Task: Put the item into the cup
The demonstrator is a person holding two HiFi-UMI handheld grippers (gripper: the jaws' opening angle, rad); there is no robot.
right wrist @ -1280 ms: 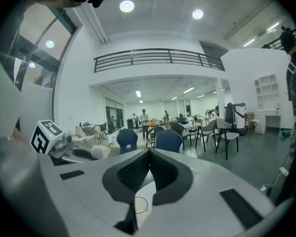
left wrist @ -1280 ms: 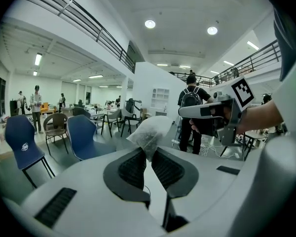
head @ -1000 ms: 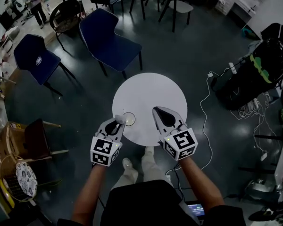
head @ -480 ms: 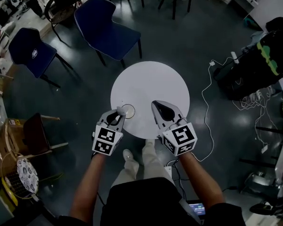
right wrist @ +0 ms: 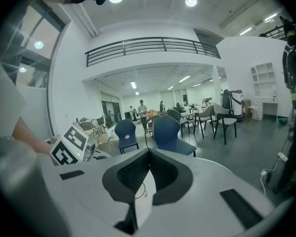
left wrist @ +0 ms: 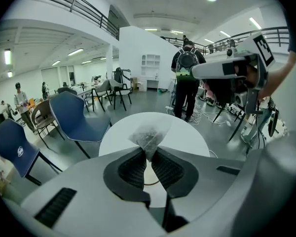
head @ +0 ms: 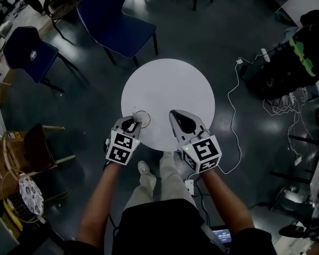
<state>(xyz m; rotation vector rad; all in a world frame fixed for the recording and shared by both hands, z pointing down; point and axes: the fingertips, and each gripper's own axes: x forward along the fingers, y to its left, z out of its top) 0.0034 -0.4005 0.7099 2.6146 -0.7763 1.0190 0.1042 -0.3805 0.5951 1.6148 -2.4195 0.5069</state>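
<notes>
Currently the left gripper (left wrist: 149,151) pinches a translucent, pyramid-shaped mesh tea bag (left wrist: 148,135) between nearly closed jaws, right by the small pale round cup (head: 142,118) at the lower left of the round white table (head: 170,86). The right gripper (right wrist: 149,152), at lower centre, is closed and empty.

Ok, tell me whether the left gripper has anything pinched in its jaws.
Yes, the left gripper is shut on a small translucent pouch, which sticks out in front of it.

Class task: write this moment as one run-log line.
left gripper: shut on translucent mesh pyramid sachet | right gripper: shut, empty | clear round cup: on round white table
</notes>
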